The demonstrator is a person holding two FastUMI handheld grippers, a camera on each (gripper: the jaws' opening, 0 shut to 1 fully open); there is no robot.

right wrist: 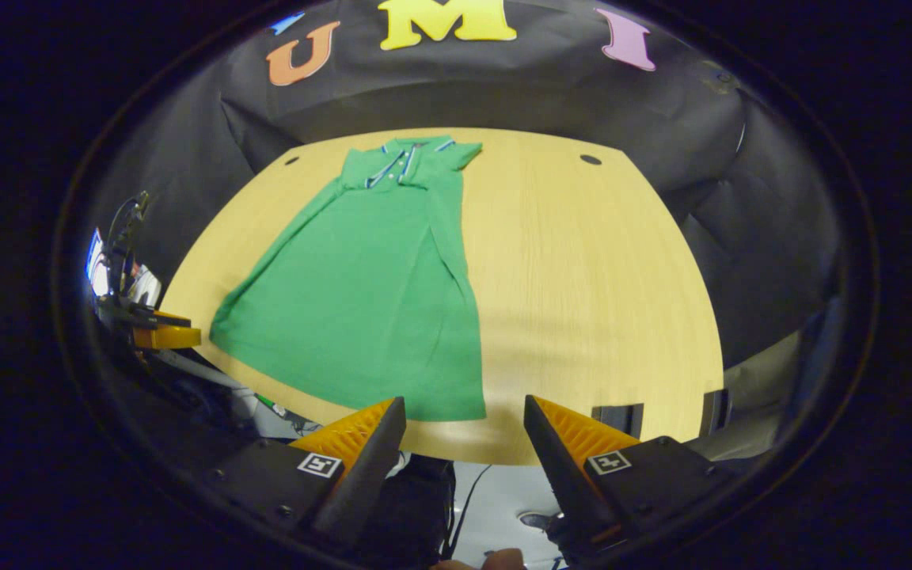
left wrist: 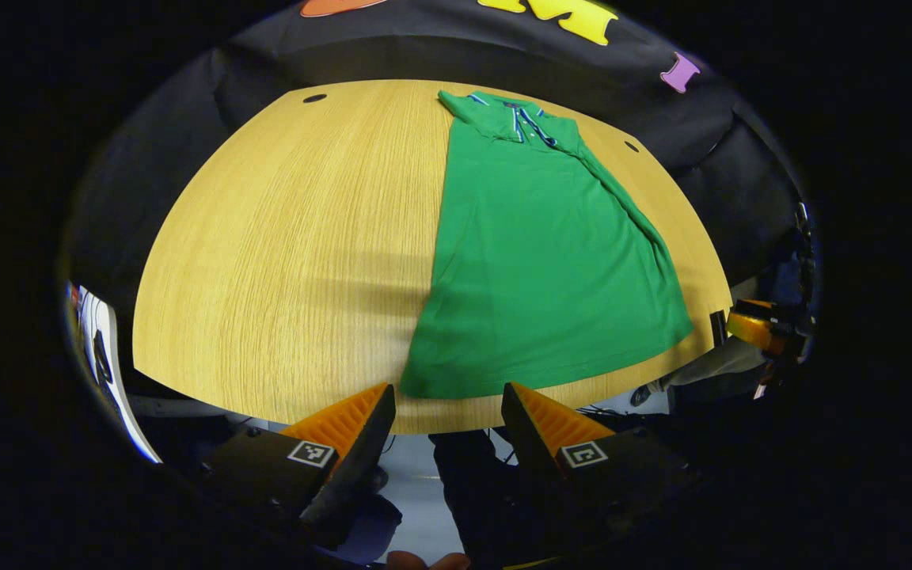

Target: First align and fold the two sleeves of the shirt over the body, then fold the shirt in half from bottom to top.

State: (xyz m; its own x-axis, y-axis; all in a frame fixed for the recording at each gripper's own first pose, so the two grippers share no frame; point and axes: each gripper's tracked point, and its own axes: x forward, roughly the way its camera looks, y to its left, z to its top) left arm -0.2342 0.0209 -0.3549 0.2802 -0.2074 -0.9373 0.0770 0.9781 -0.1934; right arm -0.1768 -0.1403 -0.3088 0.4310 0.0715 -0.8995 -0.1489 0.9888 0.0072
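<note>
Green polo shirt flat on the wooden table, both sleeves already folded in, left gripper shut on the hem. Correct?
No. The left gripper is open and holds nothing; in the left gripper view its fingers are spread at the near table edge, short of the hem. The green polo shirt does lie flat on the wooden table with sleeves folded in.

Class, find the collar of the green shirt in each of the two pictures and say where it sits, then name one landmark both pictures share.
Left gripper view: the collar lies at the top, right of centre, near the table's far edge.
Right gripper view: the collar lies at the top, left of centre, also by the far edge.
Shared landmark: the wooden table with dark round holes near its far corners.
</note>
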